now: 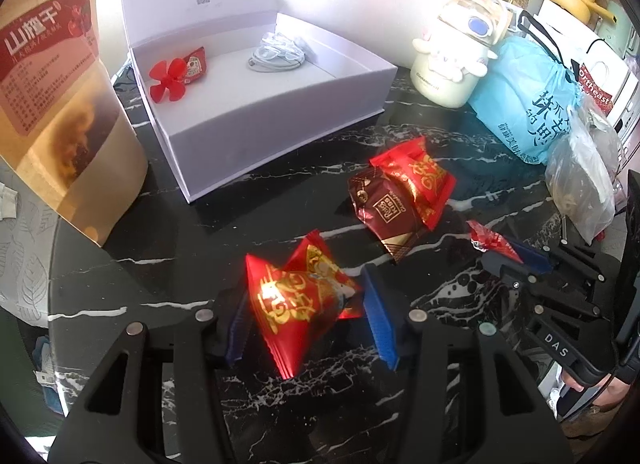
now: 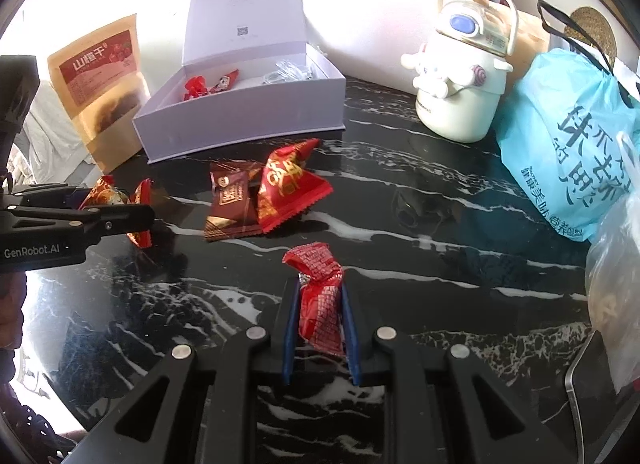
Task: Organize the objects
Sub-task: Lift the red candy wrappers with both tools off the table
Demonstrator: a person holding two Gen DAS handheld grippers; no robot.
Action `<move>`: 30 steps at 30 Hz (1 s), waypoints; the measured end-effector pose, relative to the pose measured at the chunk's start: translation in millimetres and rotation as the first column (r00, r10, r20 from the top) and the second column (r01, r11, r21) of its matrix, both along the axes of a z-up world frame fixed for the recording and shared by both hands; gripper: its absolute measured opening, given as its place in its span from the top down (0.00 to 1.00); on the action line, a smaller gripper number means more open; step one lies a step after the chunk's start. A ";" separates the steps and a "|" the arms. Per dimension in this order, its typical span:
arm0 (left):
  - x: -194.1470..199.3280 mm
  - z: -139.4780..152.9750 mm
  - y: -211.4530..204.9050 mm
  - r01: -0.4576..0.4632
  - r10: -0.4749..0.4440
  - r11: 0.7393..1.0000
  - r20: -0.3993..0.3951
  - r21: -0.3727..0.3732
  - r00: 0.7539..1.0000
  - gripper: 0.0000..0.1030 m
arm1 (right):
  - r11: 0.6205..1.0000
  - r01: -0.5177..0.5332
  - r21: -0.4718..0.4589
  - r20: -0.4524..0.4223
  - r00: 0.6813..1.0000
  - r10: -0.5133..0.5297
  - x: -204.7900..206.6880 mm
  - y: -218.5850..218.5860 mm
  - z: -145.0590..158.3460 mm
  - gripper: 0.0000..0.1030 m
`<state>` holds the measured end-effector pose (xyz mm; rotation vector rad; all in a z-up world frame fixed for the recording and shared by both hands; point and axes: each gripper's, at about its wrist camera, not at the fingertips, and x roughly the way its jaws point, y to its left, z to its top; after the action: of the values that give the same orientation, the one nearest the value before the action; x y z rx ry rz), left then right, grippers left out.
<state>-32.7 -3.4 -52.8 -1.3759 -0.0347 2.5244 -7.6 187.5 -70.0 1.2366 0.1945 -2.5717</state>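
Note:
My left gripper is shut on a red and gold snack packet, held between its blue pads above the black marble table. My right gripper is shut on a small red candy wrapper. On the table lie another red and gold packet and a brown chocolate packet, touching each other. An open white box stands behind them, with a red flower, a small red sachet and a clear bundle inside. The right gripper with its candy shows in the left wrist view.
A tall kraft snack pouch stands left of the box. At the back right are a white cartoon kettle, a blue plastic bag and a clear plastic bag. A hand holds the right gripper's handle.

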 end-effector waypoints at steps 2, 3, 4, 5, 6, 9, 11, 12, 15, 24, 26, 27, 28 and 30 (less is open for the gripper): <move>1.6 5.0 -0.4 0.004 -0.004 1.000 -0.005 0.001 1.000 0.52 | 1.000 -0.010 0.000 0.000 1.000 0.010 2.5 -2.3 2.4 0.81; 2.3 7.6 -0.7 0.004 -0.004 1.000 -0.007 0.001 1.000 0.52 | 1.000 -0.014 0.000 0.000 1.000 0.014 3.5 -3.2 3.8 0.81; 2.6 9.7 -1.1 0.004 -0.004 1.000 -0.010 0.002 1.000 0.52 | 1.000 -0.016 0.002 0.000 1.000 0.016 4.7 -4.3 5.4 0.81; 3.4 12.6 -1.5 0.004 -0.004 1.000 -0.014 0.003 1.000 0.52 | 1.000 -0.017 0.003 -0.002 1.000 0.017 5.9 -4.8 7.0 0.81; 4.3 15.2 -1.4 0.006 -0.006 1.000 -0.018 0.003 1.000 0.52 | 1.000 -0.018 0.003 -0.004 1.000 0.018 7.7 -5.1 8.6 0.81; 8.2 24.0 -1.5 0.008 -0.008 1.000 -0.035 0.002 0.999 0.52 | 1.000 -0.019 -0.005 -0.014 1.000 0.019 12.7 -4.1 15.8 0.81; 11.6 30.7 -1.3 0.007 -0.007 1.000 -0.045 0.003 0.999 0.52 | 1.000 -0.014 -0.009 -0.029 1.000 0.013 17.9 -3.1 22.4 0.81; 13.3 33.4 -0.8 0.007 -0.007 1.000 -0.049 0.003 0.999 0.52 | 1.000 -0.013 -0.011 -0.035 0.999 0.013 20.0 -3.0 25.5 0.81; 21.3 42.9 1.2 0.005 -0.005 1.000 -0.067 -0.007 0.998 0.52 | 1.000 -0.015 -0.018 -0.056 0.998 0.014 29.1 -2.0 34.4 0.81; 41.8 52.7 6.4 0.004 -0.005 1.000 -0.085 -0.010 0.996 0.52 | 0.998 -0.060 -0.025 -0.071 0.996 0.058 46.8 -4.7 45.6 0.81; 42.9 53.9 7.6 0.009 -0.010 1.000 -0.089 -0.013 0.996 0.52 | 0.997 -0.067 -0.026 -0.065 0.996 0.065 47.2 -6.4 45.0 0.81; 43.1 54.5 8.1 0.008 -0.010 1.000 -0.090 -0.016 0.996 0.52 | 0.997 -0.068 -0.026 -0.060 0.996 0.066 46.3 -7.3 44.1 0.81; 43.1 55.1 8.2 0.007 -0.009 1.000 -0.091 -0.019 0.996 0.52 | 0.997 -0.068 -0.030 -0.056 0.996 0.067 44.9 -7.8 43.6 0.81; 42.4 56.2 8.4 0.007 -0.010 1.000 -0.091 -0.027 0.996 0.52 | 0.997 -0.072 -0.038 -0.052 0.996 0.070 42.2 -8.3 41.9 0.81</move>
<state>9.7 5.0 3.4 -1.2660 0.0224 2.5866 34.6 179.2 -28.1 1.1309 0.1926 -2.5351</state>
